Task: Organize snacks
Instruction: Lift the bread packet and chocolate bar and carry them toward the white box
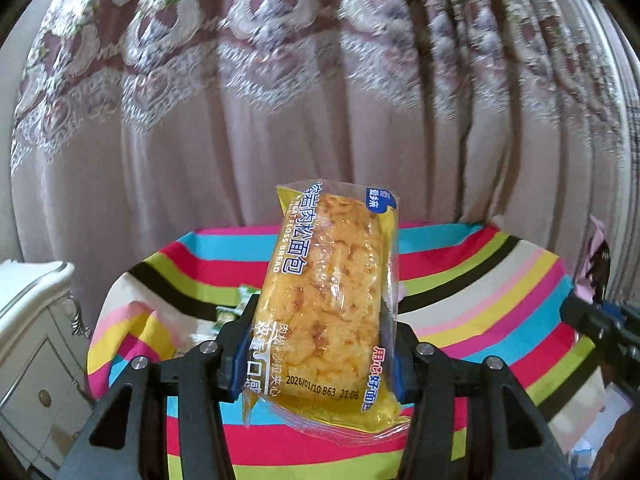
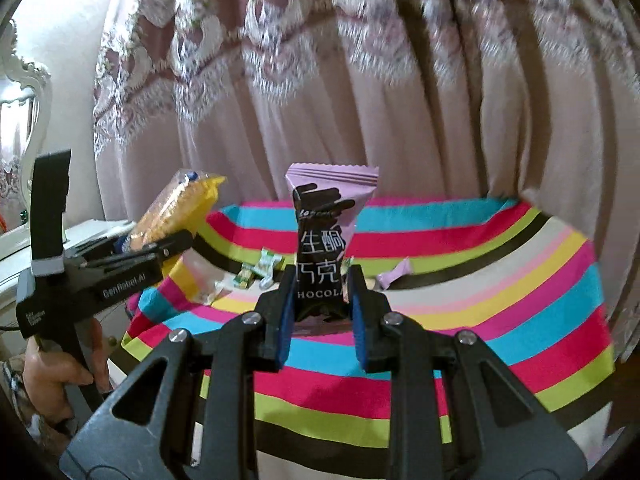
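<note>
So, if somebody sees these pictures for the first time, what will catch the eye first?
Probably the yellow meat floss bread packet, held up between the pads of the left hand-held gripper in the middle of the left wrist view. Next, the purple chocolate packet, pinched upright in the right hand-held gripper. Behind both lies the bright striped cloth, with small candies scattered on it.

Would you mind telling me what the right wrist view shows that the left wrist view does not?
Only the right wrist view shows the right gripper clamped on a purple chocolate packet, a loose purple candy, and the hand holding the left gripper. Only the left wrist view shows the bread's printed date. Both show the meat floss bread, the striped tablecloth and the curtain.
</note>
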The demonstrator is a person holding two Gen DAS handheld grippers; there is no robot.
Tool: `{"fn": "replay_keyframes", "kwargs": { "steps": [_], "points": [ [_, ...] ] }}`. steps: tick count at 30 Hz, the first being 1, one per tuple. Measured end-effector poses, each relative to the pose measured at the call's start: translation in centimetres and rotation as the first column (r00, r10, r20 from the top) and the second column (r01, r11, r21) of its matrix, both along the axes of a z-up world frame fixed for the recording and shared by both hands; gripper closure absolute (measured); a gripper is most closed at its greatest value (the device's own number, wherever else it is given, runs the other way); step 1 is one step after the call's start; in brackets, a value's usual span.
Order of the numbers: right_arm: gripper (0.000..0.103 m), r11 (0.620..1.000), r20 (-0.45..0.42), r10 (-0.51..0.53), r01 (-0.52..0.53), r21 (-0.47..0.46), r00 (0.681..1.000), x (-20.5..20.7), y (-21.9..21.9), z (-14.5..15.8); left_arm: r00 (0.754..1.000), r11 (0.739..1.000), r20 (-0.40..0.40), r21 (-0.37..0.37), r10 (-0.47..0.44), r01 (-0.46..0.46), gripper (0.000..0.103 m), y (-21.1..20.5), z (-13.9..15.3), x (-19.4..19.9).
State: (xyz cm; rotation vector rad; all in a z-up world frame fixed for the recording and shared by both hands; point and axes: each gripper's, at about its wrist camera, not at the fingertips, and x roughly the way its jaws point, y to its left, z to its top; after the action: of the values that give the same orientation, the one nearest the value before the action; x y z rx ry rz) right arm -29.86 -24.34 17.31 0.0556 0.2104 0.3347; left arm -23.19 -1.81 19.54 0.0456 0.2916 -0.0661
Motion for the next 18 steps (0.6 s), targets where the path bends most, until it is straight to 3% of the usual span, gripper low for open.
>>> {"fn": "replay_keyframes", "kwargs": {
  "steps": [11,18],
  "points": [
    [0.075,0.997,0.038,-0.076,0.077,-0.026,0.996,-6.0,-4.9,0.9,0.977,0.975,0.046,0.084,-0.208,0.204,0.050,-8.0,2.0,-6.6],
    [0.074,0.989,-0.001,-0.148,0.148,-0.027,0.989,-8.7,-8.6,-0.8,0.954,0.949,0.045,0.129,-0.296,0.288,0.050,-11.8,1.7,-8.9]
  ]
}}
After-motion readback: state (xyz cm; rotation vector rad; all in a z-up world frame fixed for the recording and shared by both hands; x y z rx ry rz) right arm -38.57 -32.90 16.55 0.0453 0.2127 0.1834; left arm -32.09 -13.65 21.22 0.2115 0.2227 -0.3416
